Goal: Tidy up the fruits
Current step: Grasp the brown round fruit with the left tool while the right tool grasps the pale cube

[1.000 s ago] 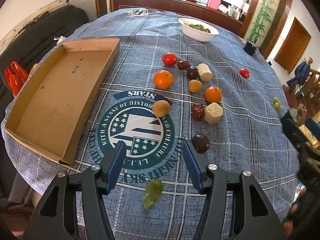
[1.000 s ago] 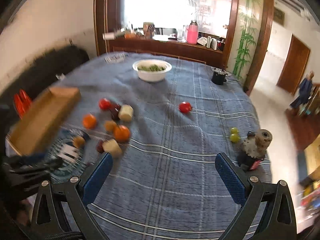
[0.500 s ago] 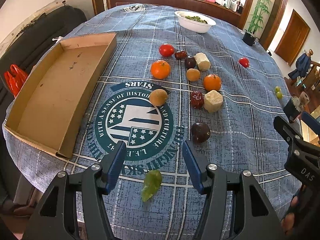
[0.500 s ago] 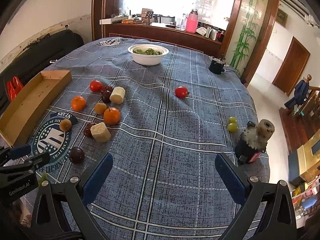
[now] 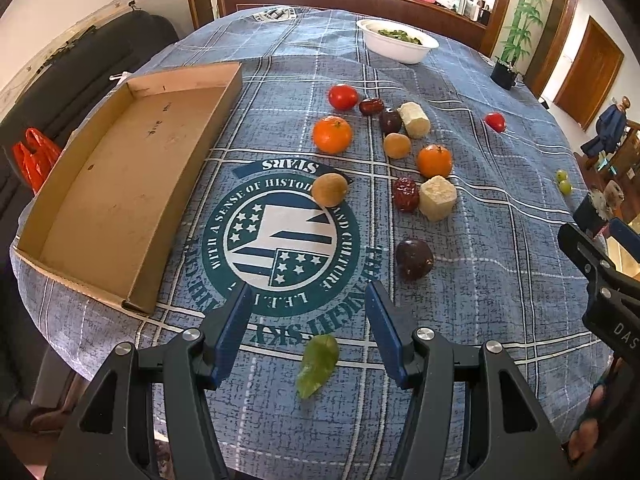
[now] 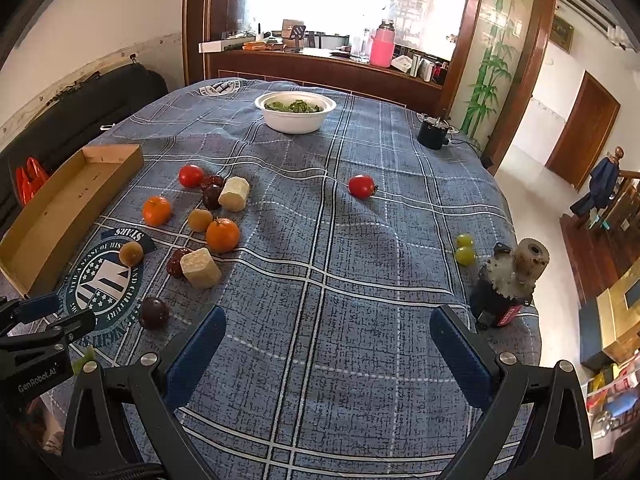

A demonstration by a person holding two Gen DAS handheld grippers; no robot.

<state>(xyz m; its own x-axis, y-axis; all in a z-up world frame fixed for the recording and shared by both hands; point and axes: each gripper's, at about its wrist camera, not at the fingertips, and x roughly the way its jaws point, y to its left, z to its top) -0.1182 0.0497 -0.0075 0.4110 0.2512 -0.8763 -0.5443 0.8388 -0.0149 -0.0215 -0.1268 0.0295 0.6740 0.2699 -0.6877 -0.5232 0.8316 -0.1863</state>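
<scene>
Several fruits lie scattered on the blue cloth: two oranges point(image 5: 332, 134) point(image 6: 222, 234), red tomatoes point(image 5: 343, 97) point(image 6: 361, 186), a dark plum point(image 5: 414, 259), red dates point(image 5: 405, 194), brown round fruits point(image 5: 329, 189), pale cut chunks point(image 5: 437, 197) and two green grapes point(image 6: 464, 250). An empty cardboard tray point(image 5: 120, 184) sits at the left. My left gripper point(image 5: 307, 314) hovers open over the cloth's emblem, above a green leaf point(image 5: 318, 364), with nothing between its fingers. My right gripper point(image 6: 326, 342) stands wide open over bare cloth, also holding nothing.
A white bowl point(image 6: 295, 111) of greens stands at the far side. A small black pot point(image 6: 433, 132) and a worn jar-like object point(image 6: 508, 284) sit near the table's right edge. A dark sofa point(image 5: 80, 68) lies beyond the left edge.
The left wrist view has tilted slightly, so the fruits and leaf sit a little lower and nearer. The right wrist view was blurred a second ago and has settled. Both grippers stay open.
</scene>
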